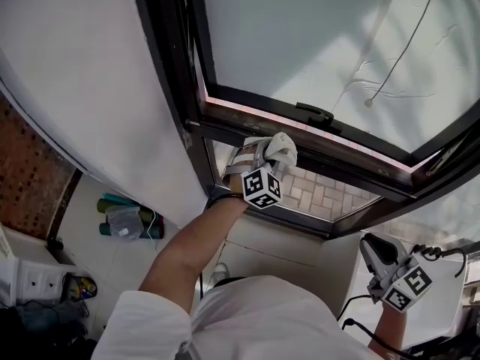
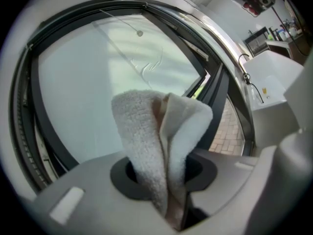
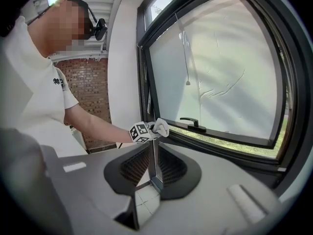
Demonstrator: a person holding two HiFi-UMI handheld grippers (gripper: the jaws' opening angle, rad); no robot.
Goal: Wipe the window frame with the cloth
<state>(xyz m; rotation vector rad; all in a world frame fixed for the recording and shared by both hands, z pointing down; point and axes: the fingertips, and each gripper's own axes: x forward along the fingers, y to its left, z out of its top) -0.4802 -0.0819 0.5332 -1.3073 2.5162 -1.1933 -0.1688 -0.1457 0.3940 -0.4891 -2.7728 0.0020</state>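
A folded white cloth point(image 2: 161, 146) is clamped in my left gripper point(image 2: 168, 180), its free end sticking up past the jaws. In the head view the left gripper point(image 1: 264, 158) holds the cloth point(image 1: 285, 148) against the dark lower window frame point(image 1: 247, 118), near its left corner and left of the black window handle point(image 1: 315, 115). The right gripper view shows that cloth point(image 3: 160, 127) at the frame's bottom rail point(image 3: 220, 140). My right gripper point(image 1: 373, 247) hangs low at the right, away from the window, its jaws point(image 3: 152, 155) shut with nothing between them.
A thin cord with a small bead point(image 1: 367, 102) hangs across the glass. Brick paving point(image 1: 322, 195) shows below the open sash. Bottles point(image 1: 124, 220) and a white appliance point(image 1: 30, 276) stand on the floor at the left; a brick wall point(image 1: 26, 171) lies beyond. A white counter point(image 1: 446, 306) is at the right.
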